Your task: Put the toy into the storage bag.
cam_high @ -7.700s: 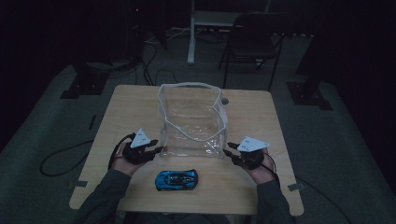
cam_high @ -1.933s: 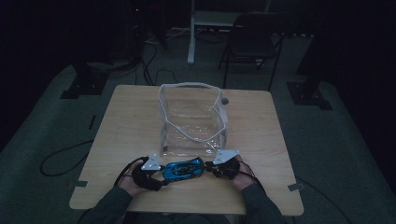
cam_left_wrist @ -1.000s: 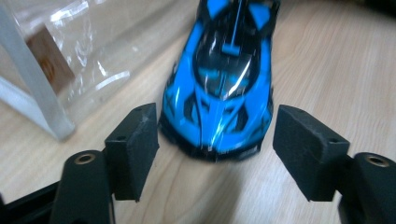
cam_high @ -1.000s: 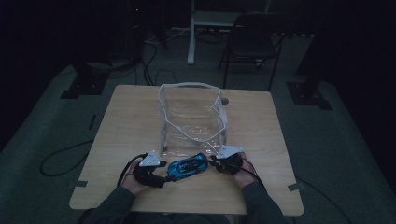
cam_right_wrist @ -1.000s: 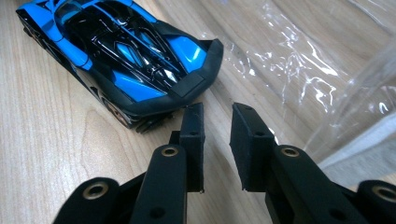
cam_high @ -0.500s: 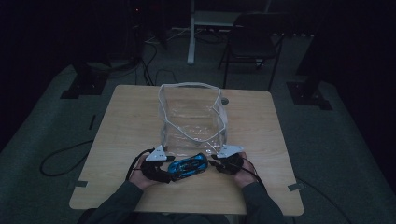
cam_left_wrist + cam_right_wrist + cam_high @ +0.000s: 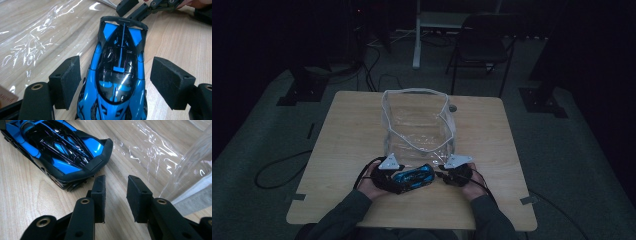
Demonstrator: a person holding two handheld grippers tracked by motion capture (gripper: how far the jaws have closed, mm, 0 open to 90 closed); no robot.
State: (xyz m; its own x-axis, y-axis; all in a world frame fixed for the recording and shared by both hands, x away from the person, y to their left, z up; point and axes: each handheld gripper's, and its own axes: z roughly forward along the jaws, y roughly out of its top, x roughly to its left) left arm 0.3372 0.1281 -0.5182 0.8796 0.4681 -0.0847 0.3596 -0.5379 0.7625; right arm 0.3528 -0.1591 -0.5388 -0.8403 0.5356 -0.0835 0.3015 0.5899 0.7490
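Both pairs of fingers stand apart. On the left gripper (image 7: 115, 85) the jaws have just been opening; the blue toy car (image 7: 118, 75) lies between them, its sides clear of the pads. Beside the car's far end, the right gripper (image 7: 115, 195) shows a narrow gap with only bare table (image 7: 492, 130) between its pads. No writing can be read on the car. Just beyond it stands a clear plastic bag (image 7: 418, 125), open at the top.

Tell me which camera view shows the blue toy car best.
The left gripper view: the blue toy car fills the frame between the open jaws, roof and rear wing clear. The right gripper view shows one end; the high view shows it small and dim.
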